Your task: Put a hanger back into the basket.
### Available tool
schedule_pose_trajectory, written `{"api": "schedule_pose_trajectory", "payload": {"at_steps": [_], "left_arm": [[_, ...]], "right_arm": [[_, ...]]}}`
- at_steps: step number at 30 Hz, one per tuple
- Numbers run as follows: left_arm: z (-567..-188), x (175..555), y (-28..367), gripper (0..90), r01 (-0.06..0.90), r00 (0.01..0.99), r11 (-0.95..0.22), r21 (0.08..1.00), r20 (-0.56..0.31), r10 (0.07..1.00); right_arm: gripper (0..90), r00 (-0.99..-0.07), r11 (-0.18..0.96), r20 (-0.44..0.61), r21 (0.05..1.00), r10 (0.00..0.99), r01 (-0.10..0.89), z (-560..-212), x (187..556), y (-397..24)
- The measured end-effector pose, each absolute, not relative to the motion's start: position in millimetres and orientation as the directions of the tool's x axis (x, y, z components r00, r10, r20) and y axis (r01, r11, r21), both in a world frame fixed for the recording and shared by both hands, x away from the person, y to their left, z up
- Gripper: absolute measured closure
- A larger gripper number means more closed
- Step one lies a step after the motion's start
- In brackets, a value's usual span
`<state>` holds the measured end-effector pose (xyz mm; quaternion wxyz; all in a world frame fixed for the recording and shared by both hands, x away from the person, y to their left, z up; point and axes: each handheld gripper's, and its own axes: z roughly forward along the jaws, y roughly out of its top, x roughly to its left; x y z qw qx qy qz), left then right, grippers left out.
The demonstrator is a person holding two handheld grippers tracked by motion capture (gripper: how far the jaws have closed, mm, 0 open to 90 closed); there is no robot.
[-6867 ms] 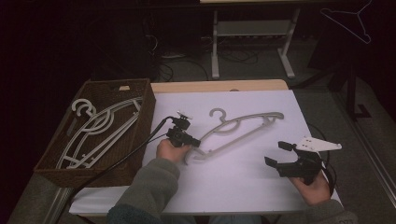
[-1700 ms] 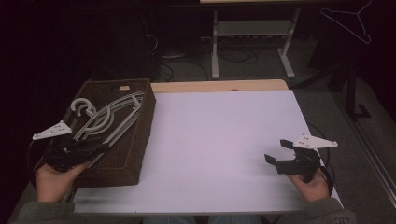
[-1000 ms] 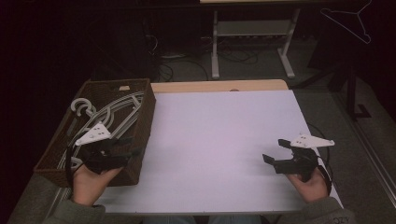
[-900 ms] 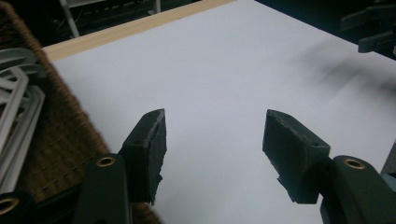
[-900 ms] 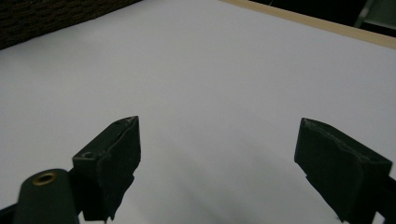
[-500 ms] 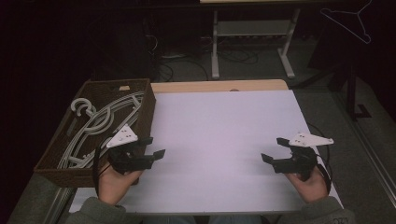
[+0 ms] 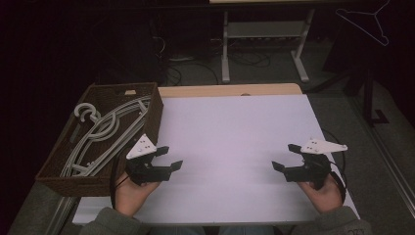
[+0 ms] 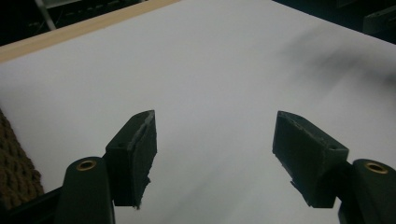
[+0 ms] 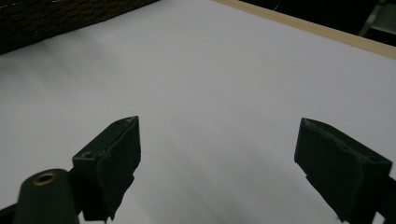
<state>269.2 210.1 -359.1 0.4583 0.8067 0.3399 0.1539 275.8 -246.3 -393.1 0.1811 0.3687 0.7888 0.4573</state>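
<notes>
While its two black jaws stand wide apart with nothing between them, having just been opening further, the left gripper [image 7: 165,157] hangs low over the near left part of the white table sheet [image 7: 235,142], just beside the dark brown woven basket [image 7: 100,181]. In the left gripper view the black pads [image 8: 140,149] frame only bare white surface, and a corner of the basket weave shows at the lower left edge. The grey three-cornered plate sits on top of this gripper, and the person's left hand [image 7: 128,192] grips its body from below.

Inside the basket lie several pale grey plastic clothes hangers [image 7: 100,139], stacked flat with their hooks toward the far left corner; they rest apart from both grippers.

The right gripper [image 7: 286,156] is released as well, its jaws spread wide over the near right part of the sheet, with only blank white between them in the right gripper view. The person's right hand [image 7: 323,192] holds it near the table's front edge, well apart from the basket. A strip of light wooden table edge [image 7: 230,90] runs along the far side of the sheet.
</notes>
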Motion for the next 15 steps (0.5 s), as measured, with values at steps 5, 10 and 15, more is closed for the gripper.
{"api": "schedule_pose_trajectory", "payload": {"at_steps": [5,10,15], "left_arm": [[-367,268,205,28.4,0.412,0.724,-0.353,0.84,-0.067,0.686],[-373,267,203,27.8,0.42,0.719,-0.352,0.837,-0.07,0.691],[-375,267,203,27.1,0.416,0.721,-0.357,0.836,-0.064,0.69]], "right_arm": [[13.6,-0.662,0.31,0.041,0.861,0.749,0.403,-392,273,-247],[13.7,-0.657,0.297,0.038,0.871,0.753,0.391,-394,270,-248],[13.6,-0.655,0.289,0.041,0.875,0.754,0.388,-396,267,-251]]}}
